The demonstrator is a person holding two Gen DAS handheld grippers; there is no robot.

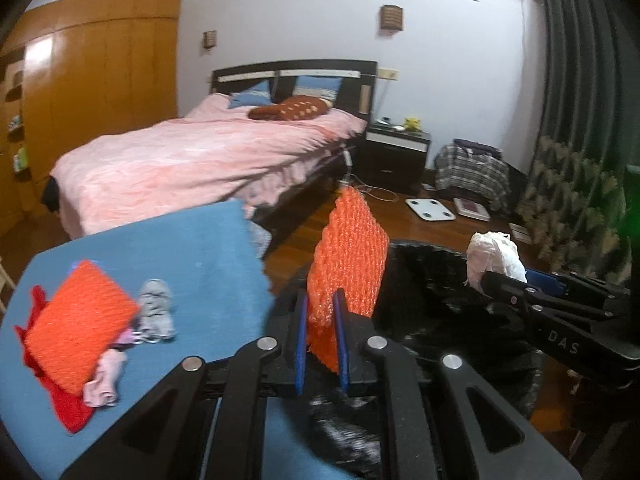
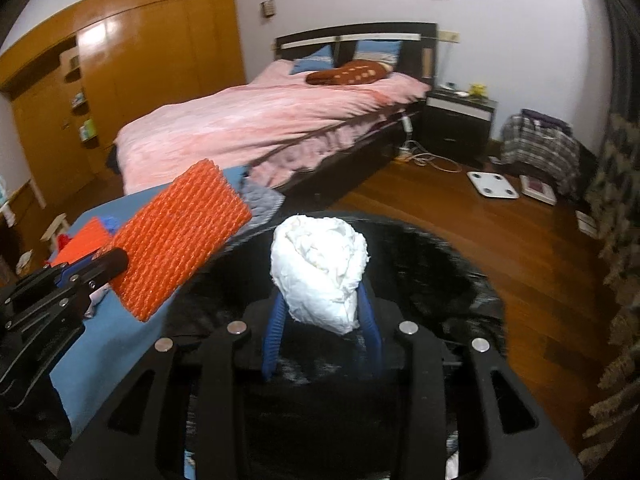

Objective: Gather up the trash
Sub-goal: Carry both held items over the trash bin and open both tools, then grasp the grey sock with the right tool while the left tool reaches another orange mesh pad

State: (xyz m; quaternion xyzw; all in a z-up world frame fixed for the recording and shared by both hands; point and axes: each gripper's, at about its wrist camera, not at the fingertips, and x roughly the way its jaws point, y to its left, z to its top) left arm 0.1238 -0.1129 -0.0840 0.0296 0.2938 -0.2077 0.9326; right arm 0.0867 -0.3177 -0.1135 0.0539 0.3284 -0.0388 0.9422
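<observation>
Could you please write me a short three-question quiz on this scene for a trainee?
1. True or false: the left gripper holds an orange foam net.
2. What sits between the right gripper's fingers: A) a grey sock, B) a white paper wad, C) a red cloth?
3. What dark thing lies below both grippers?

Key
1. True; its blue pads clamp the net's lower edge.
2. B.
3. A black bag, open beside the blue cloth, where a second orange net lies.
</observation>
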